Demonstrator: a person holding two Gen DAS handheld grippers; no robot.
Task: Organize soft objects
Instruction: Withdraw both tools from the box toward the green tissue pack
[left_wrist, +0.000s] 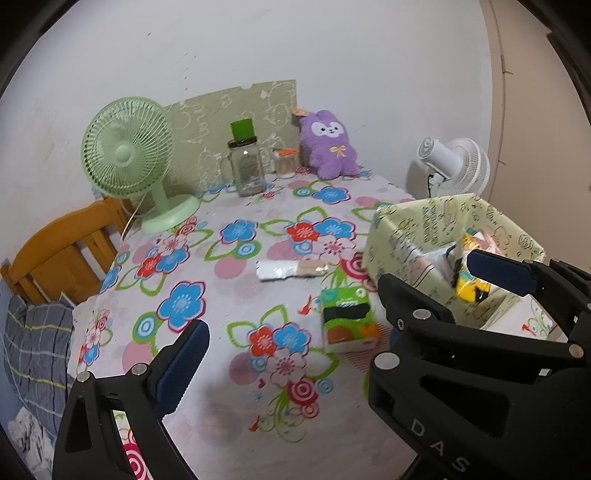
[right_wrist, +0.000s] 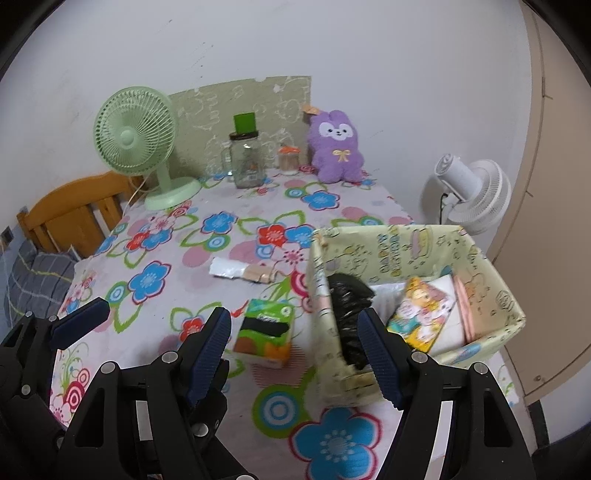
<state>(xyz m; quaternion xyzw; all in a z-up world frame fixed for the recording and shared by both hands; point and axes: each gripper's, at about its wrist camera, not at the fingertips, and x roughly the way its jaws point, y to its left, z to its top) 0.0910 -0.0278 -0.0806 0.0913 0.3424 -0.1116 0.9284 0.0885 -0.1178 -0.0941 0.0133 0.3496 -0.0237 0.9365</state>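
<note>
A green and orange tissue pack (left_wrist: 349, 321) (right_wrist: 264, 332) lies on the flowered tablecloth just left of a pale green cartoon-print box (left_wrist: 406, 229) (right_wrist: 388, 243). The box holds a black plastic bag (right_wrist: 347, 306), a yellow picture packet (right_wrist: 421, 314) and white items. A purple plush bunny (left_wrist: 328, 144) (right_wrist: 338, 147) sits at the table's far edge. A flat white and tan packet (left_wrist: 291, 269) (right_wrist: 243, 273) lies mid-table. My left gripper (left_wrist: 295, 314) stands wide open, empty, above the cloth. My right gripper (right_wrist: 291, 315) is open too, with the tissue pack ahead between its fingers, untouched.
A green desk fan (left_wrist: 127, 155), a glass jar with a green lid (left_wrist: 249, 162) and a small jar (left_wrist: 286, 164) stand at the back. A white fan (right_wrist: 469, 192) is beyond the table's right edge. A wooden chair (left_wrist: 62, 251) is at the left.
</note>
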